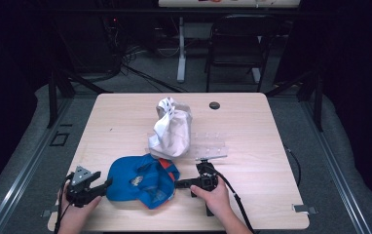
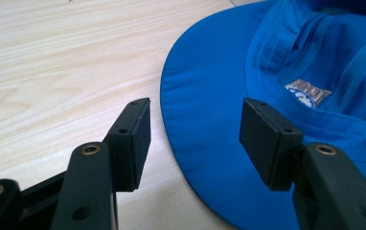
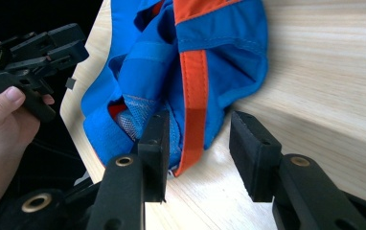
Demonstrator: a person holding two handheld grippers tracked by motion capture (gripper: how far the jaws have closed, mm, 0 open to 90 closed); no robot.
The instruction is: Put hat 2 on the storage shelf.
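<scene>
A blue cap (image 1: 142, 181) with orange trim lies upside down near the table's front edge. My left gripper (image 1: 107, 185) is at the cap's left side. In the left gripper view, the left gripper (image 2: 195, 139) is open with the brim's edge (image 2: 205, 96) lying between the jaws, untouched by the pads. My right gripper (image 1: 178, 184) is at the cap's right side. In the right gripper view, the right gripper (image 3: 198, 148) is open around the cap's rear edge and its orange strap (image 3: 195, 96). The fabric sits in the gap without being squeezed.
A crumpled white bag (image 1: 170, 129) stands behind the cap at mid-table, with a clear plastic piece (image 1: 211, 144) to its right. A dark round cable hole (image 1: 214, 105) is near the far edge. The left gripper (image 3: 32, 52) and the hand (image 3: 1, 112) holding it appear beyond the cap.
</scene>
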